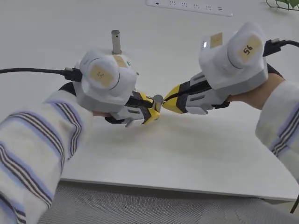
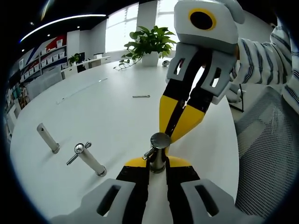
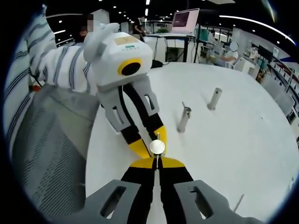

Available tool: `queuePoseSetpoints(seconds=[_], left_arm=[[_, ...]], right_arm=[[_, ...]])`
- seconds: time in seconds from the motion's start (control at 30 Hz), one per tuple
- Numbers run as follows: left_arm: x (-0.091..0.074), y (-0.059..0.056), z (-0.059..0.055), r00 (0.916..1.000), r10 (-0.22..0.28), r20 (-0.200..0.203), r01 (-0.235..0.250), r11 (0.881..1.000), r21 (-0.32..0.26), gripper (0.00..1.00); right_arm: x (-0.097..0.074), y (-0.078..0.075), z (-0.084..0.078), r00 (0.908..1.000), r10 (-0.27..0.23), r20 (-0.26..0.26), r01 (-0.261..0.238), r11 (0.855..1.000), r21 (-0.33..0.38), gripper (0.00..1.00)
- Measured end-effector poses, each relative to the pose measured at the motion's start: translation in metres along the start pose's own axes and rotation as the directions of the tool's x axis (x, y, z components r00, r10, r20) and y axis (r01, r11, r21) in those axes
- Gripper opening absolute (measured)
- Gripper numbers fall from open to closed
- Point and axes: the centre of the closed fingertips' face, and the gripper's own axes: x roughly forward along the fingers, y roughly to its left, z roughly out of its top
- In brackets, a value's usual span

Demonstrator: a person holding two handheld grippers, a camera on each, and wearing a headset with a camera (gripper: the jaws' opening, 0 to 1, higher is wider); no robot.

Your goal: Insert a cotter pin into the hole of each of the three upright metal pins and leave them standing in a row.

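My left claw (image 2: pixel 159 164) is closed on the lower part of one metal pin (image 2: pixel 159 149) and holds it upright, one yellow jaw on each side of it. In the head view this pin is between the tips of both claws, over the white worktop (image 1: pixel 187 149). I cannot tell if its foot touches the surface.

A cotter pin (image 2: pixel 148 152) goes through the hole just under the head of this pin, and its loop comes out on the side away from my right claw (image 3: pixel 158 163). The jaws of the right claw are pressed almost together, with their tips just beside the pin head. In the right gripper view a thin bright piece runs from the pin into the narrow gap between them, so this claw seems to have the other end of the cotter pin.

Two more pins stand on the worktop, well apart from my claws. The nearer pin (image 2: pixel 89 159) carries a second cotter pin (image 2: pixel 77 150) through its top. The farther pin (image 2: pixel 48 138) has a bare top. A loose cotter pin (image 2: pixel 140 96) lies flat farther away, toward a potted plant (image 2: pixel 148 41). A power strip (image 1: pixel 189 5) lies at the far edge of the worktop.
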Motion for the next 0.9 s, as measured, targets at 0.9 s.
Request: queuePoseSetpoints(seconds=[0.9], left_arm=[[-0.001, 0.001, -0.006, 0.9999, 0.003, -0.013, -0.003, 1.000, -0.025, 0.12]], right_arm=[[-0.013, 0.007, -0.010, 0.9999, -0.011, 0.002, 0.011, 0.999, 0.032, 0.03]])
